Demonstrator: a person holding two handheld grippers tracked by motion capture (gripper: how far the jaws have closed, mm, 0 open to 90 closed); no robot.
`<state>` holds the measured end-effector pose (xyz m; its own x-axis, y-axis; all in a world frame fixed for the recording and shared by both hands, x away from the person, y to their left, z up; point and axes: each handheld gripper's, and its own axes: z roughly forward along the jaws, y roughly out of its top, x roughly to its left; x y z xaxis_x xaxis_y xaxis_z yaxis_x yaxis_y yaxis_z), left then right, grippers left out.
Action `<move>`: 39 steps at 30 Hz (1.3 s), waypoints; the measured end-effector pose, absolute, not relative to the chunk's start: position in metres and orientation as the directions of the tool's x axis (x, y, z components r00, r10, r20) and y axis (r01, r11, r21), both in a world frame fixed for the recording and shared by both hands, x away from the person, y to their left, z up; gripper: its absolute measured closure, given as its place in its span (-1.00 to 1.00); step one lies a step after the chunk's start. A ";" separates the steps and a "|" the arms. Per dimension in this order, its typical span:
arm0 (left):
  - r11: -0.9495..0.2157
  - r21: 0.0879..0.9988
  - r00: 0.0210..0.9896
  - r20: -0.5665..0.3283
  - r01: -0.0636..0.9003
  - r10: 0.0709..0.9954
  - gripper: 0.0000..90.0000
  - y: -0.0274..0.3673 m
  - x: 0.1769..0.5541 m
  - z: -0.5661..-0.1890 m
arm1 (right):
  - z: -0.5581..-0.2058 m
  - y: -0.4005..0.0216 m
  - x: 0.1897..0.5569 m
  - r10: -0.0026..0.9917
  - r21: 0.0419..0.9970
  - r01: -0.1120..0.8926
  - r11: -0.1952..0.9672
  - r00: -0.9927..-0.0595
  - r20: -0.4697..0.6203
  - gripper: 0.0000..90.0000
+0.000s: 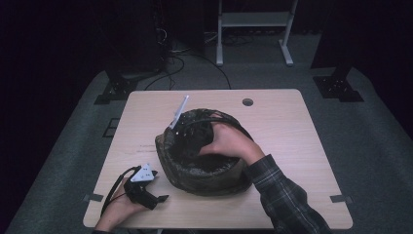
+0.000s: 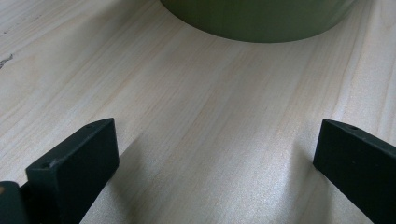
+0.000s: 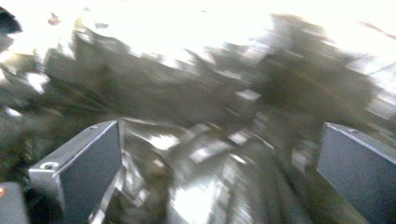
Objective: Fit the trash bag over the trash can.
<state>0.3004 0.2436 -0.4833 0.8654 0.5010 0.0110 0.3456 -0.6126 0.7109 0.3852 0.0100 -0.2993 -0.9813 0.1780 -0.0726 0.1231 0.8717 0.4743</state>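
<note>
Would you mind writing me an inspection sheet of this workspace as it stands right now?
Surface: light wooden table, with a round hole near the far edge.
Job's things: large round olive bin lined with a dark bag; its contents are too blurred in the right gripper view to tell.
Clutter: nothing seen on the table beside the bin.
Grippers: left gripper low over the table near the bin, jaws wide open; right gripper down inside the bin with the right hand, jaws open.
Cables: black cable trailing from the left gripper; more cables on the floor.
Surroundings: grey carpet, white frame legs, dark stands.
</note>
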 end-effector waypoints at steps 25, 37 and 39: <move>-0.615 0.712 0.871 0.009 0.340 0.492 -1.00 0.244 0.302 -0.483 | -0.283 -0.030 0.391 0.271 0.533 0.190 0.824 -0.960 -0.077 -1.00; -0.615 0.712 0.871 0.009 0.340 0.491 -1.00 0.244 0.302 -0.483 | -0.263 -0.098 0.366 0.303 0.691 0.192 0.697 -0.952 -0.042 -1.00; -0.615 0.712 0.871 0.008 0.340 0.491 -1.00 0.244 0.302 -0.483 | -0.262 -0.109 0.362 0.310 0.702 0.197 0.684 -0.950 -0.036 -1.00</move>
<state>0.3017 0.2437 -0.4835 0.8709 0.4914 0.0083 0.3399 -0.6146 0.7119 0.3621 -0.1089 -0.2620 -0.9501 0.3100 -0.0356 0.1969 0.6841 0.7023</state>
